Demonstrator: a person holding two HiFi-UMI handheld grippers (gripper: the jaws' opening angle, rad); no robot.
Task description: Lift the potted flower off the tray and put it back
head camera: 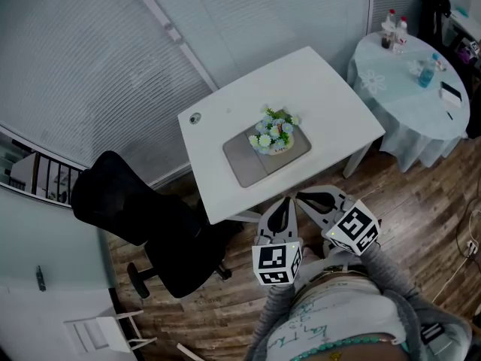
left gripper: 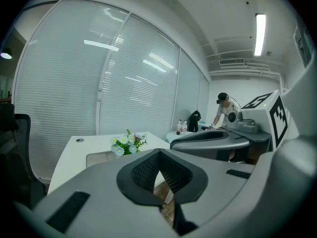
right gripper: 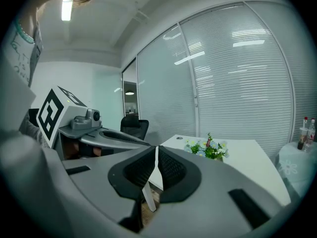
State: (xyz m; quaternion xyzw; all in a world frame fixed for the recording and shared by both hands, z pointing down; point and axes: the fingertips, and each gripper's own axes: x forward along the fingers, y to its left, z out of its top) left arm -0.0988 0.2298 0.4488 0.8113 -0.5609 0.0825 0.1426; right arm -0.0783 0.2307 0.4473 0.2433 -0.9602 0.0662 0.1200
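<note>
As the potted flower (head camera: 276, 132) sits on the tray (head camera: 244, 164), left gripper (head camera: 285, 201) and right gripper (head camera: 302, 197) well short, closed empty.

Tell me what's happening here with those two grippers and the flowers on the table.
A person stands short of the white rectangular table, a grey two-jaw gripper in each hand. The left gripper and right gripper are both shut and empty. The small pot of white and blue flowers sits on the flat grey tray, untouched; the lift hasn't begun.
</note>
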